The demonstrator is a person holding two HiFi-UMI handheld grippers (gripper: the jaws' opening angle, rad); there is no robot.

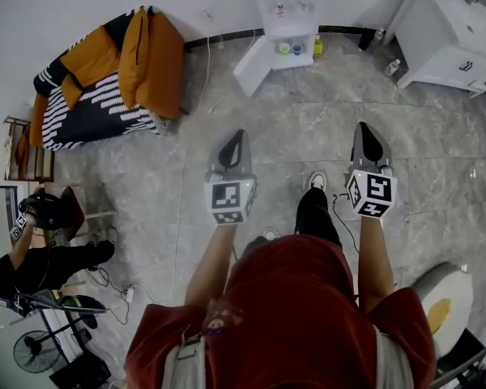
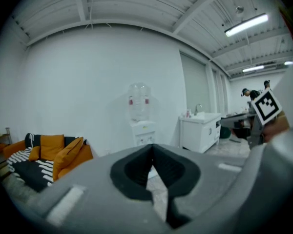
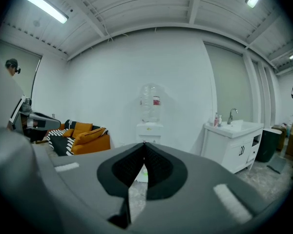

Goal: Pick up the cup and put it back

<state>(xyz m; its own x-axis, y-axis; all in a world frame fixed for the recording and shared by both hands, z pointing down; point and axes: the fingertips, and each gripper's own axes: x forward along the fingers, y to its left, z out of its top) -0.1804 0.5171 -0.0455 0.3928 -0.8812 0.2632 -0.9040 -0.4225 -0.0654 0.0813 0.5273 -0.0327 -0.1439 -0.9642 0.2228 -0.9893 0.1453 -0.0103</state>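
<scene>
A white water dispenser [image 1: 287, 6] stands against the far wall with its lower door swung open. Inside the lower compartment sit a small green cup [image 1: 284, 48] and a blue cup [image 1: 297, 49], beside a yellow bottle [image 1: 317, 45]. My left gripper [image 1: 236, 138] and right gripper [image 1: 365, 130] are held out over the marble floor, well short of the dispenser, and both point toward it. Both are shut with nothing between the jaws. The dispenser shows straight ahead in the left gripper view [image 2: 140, 126] and in the right gripper view [image 3: 150, 126].
An orange sofa [image 1: 138, 63] with a striped blanket stands at the left wall. A white sink cabinet [image 1: 449, 35] is at the right, with bottles [image 1: 393, 66] on the floor beside it. Another person [image 1: 32, 266] sits at the lower left among cables and a fan [image 1: 39, 351].
</scene>
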